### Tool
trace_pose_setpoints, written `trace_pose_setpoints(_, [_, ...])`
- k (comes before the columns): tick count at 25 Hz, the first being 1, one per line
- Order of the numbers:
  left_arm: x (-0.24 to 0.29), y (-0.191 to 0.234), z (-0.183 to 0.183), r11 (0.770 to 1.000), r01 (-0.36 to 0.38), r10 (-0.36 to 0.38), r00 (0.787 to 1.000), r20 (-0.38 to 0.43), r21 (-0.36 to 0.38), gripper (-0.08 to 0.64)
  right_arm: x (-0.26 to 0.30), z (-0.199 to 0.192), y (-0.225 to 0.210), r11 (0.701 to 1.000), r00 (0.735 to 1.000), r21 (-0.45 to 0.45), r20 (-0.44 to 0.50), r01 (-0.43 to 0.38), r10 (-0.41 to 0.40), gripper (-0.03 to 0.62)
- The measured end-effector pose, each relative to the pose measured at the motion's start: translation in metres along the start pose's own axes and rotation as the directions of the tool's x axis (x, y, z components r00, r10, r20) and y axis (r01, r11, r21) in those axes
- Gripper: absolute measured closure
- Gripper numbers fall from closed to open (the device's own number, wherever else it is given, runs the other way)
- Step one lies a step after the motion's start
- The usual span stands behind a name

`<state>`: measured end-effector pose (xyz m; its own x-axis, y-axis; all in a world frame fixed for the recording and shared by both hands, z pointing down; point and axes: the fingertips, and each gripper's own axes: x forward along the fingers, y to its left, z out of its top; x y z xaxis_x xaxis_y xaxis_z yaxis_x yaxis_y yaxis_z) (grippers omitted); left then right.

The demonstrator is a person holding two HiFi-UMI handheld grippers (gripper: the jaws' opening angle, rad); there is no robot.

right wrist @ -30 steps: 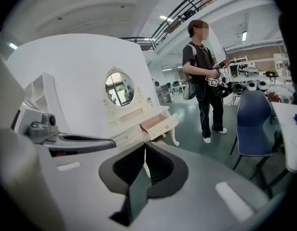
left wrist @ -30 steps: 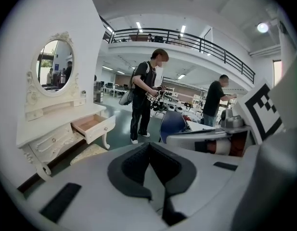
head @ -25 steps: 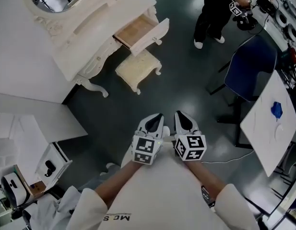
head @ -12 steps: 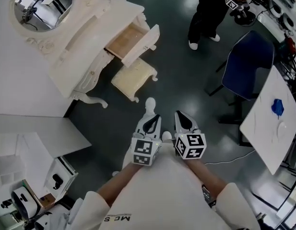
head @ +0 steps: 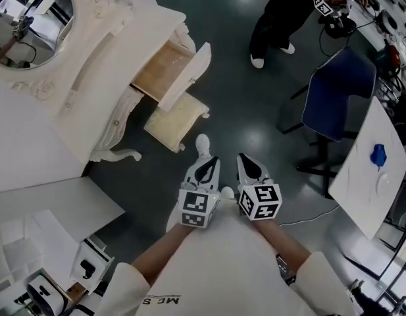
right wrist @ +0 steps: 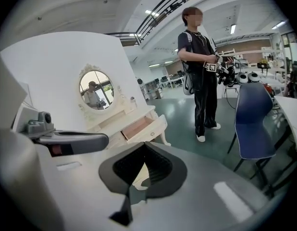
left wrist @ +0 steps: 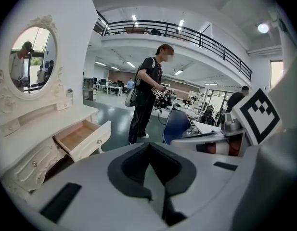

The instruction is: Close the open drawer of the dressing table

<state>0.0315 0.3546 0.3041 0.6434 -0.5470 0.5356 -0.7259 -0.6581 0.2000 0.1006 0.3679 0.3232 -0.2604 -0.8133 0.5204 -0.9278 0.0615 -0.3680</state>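
Note:
The white dressing table (head: 91, 64) with its oval mirror (head: 28, 8) stands at the upper left of the head view. Its drawer (head: 173, 71) is pulled out, showing a bare wooden bottom. A cream stool (head: 176, 120) stands just below the drawer. My left gripper (head: 206, 165) and right gripper (head: 247, 163) are side by side in mid-air, well short of the stool, both shut and holding nothing. From the left gripper view the drawer (left wrist: 83, 137) lies ahead to the left of the shut left gripper (left wrist: 149, 146). In the right gripper view the drawer (right wrist: 143, 126) shows just above the right gripper (right wrist: 145, 146).
A person in black (head: 281, 12) stands beyond the drawer, holding grippers. A blue chair (head: 341, 94) and a white table (head: 367, 183) are at the right. White boxes and gear (head: 31, 255) fill the lower left. Dark floor lies between me and the stool.
The dressing table, drawer and stool have slid down and left in the head view and look nearer. Both grippers travelled forward together, still shut.

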Motion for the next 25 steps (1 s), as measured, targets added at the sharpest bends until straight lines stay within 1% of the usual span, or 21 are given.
trace_pose_setpoints(4, [0.038,0.052,0.035,0.999,0.034,-0.034,0.999,-0.025,-0.014,0.551,0.057,0.031,0.009,1.000,1.000,0.003,-0.023,0.008,-0.008,0.591])
trace_pose_setpoints(8, [0.065,0.097,0.074,0.999,0.053,-0.053,0.998,-0.027,-0.005,0.551,0.111,0.074,0.006,0.999,0.999,0.022,-0.019,0.032,-0.032,0.591])
trace_pose_setpoints(14, [0.100,0.165,0.105,0.998,0.062,-0.063,0.997,-0.042,-0.027,0.551,0.180,0.121,0.006,0.998,0.998,0.032,-0.014,0.058,-0.058,0.591])
trace_pose_setpoints(18, [0.116,0.190,0.121,0.996,0.079,-0.080,0.996,-0.032,-0.036,0.551,0.213,0.139,0.008,0.998,0.998,0.020,-0.019,0.061,-0.061,0.591])
trace_pose_setpoints(21, [0.125,0.205,0.123,0.995,0.079,-0.081,0.996,-0.046,-0.057,0.551,0.229,0.146,0.010,0.998,0.998,0.026,-0.023,0.059,-0.059,0.591])
trace_pose_setpoints(25, [0.138,0.212,0.121,0.994,0.078,-0.083,0.994,-0.068,-0.071,0.551,0.243,0.155,0.010,0.999,0.999,0.008,-0.034,0.043,-0.042,0.591])
